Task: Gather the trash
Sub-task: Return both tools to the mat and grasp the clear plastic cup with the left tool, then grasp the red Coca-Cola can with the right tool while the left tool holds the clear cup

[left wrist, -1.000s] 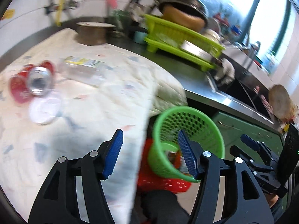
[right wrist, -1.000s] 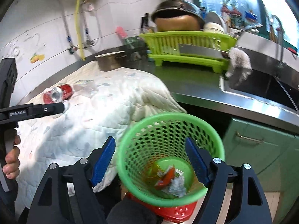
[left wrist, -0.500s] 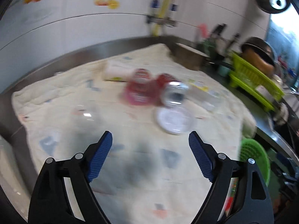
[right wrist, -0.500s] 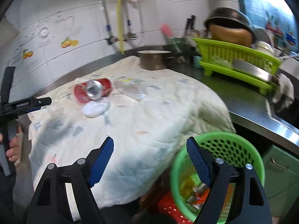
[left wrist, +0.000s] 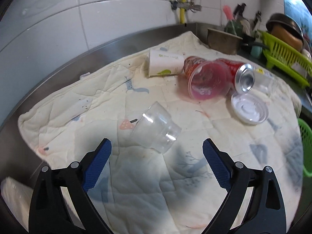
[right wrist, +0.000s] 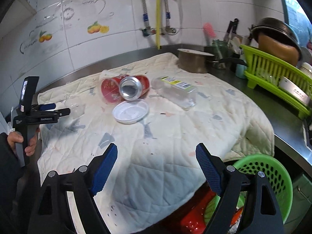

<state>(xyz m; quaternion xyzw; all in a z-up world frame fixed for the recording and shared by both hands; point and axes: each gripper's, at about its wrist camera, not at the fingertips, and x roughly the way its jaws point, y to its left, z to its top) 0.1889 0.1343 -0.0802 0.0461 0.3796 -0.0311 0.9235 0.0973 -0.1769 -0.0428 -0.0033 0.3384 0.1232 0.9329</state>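
So the trash is all scattered on a cream quilt [left wrist: 136,185] spread over the steel counter [left wrist: 58,62]. Left gripper [left wrist: 157,161] hangs over the near part of it, jaws spreading wider right now with nothing between them, just quilt. Just beyond its tips a clear cup [left wrist: 156,126] lies on its side.

Farther back there's a little pile: a white paper cup [left wrist: 164,62] tipped over, a pink plastic cup [left wrist: 208,81] on its side right beside it, and a red can [left wrist: 238,74] touching the pink cup, shiny end facing the camera. A white lid [left wrist: 249,109] sits flat just near of the can, and a clear bottle [right wrist: 175,91] lies to the right of the pile.

Right gripper [right wrist: 156,167] hovers over the near right of the quilt, fingers wide apart, empty too. The green basket [right wrist: 273,177] sits low off the quilt's near right corner, with some trash inside. A green dish rack [right wrist: 273,70] is far right on the counter.
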